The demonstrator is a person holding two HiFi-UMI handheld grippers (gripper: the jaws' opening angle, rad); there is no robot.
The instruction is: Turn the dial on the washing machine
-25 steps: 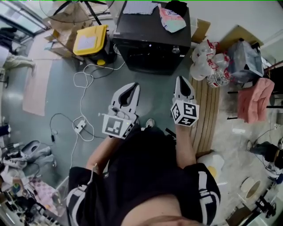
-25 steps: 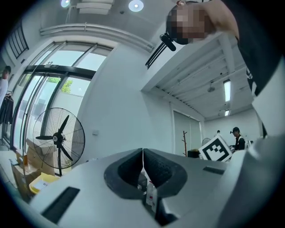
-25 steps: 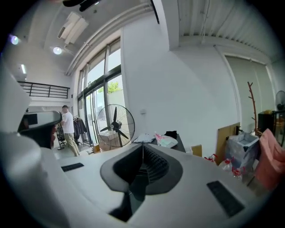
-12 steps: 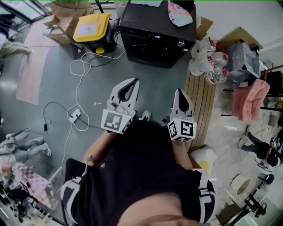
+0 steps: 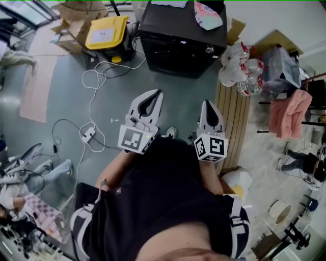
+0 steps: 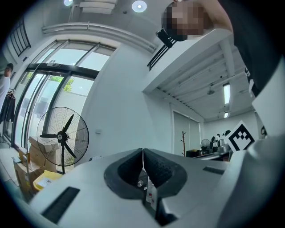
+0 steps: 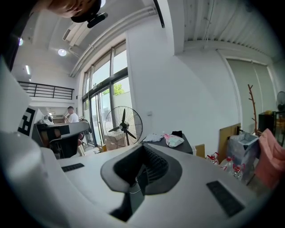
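Note:
The black washing machine [image 5: 178, 38] stands at the top of the head view, with its small silver dial [image 5: 209, 49] at the right of the front panel. A pink and green cloth [image 5: 208, 14] lies on its lid. My left gripper [image 5: 157, 93] is shut and empty, held level over the grey floor well short of the machine. My right gripper [image 5: 209, 103] is also shut on nothing, in line with the dial but a good way back from it. In the left gripper view the left gripper [image 6: 143, 151] has its tips together. In the right gripper view the right gripper [image 7: 141, 147] points toward the machine [image 7: 187, 146].
A yellow case [image 5: 104, 33] and cardboard boxes sit left of the machine. White cables [image 5: 94, 86] and a power strip [image 5: 87, 135] trail over the floor at left. A slatted wooden board [image 5: 234, 127], bags of bottles [image 5: 242, 66] and a pink cloth [image 5: 291, 114] lie at right. A standing fan [image 6: 62, 138] is left of the machine.
Both grippers have drawn back a little from the washing machine, the right one more. Since half a second ago they have hardly shifted. Both stay shut.

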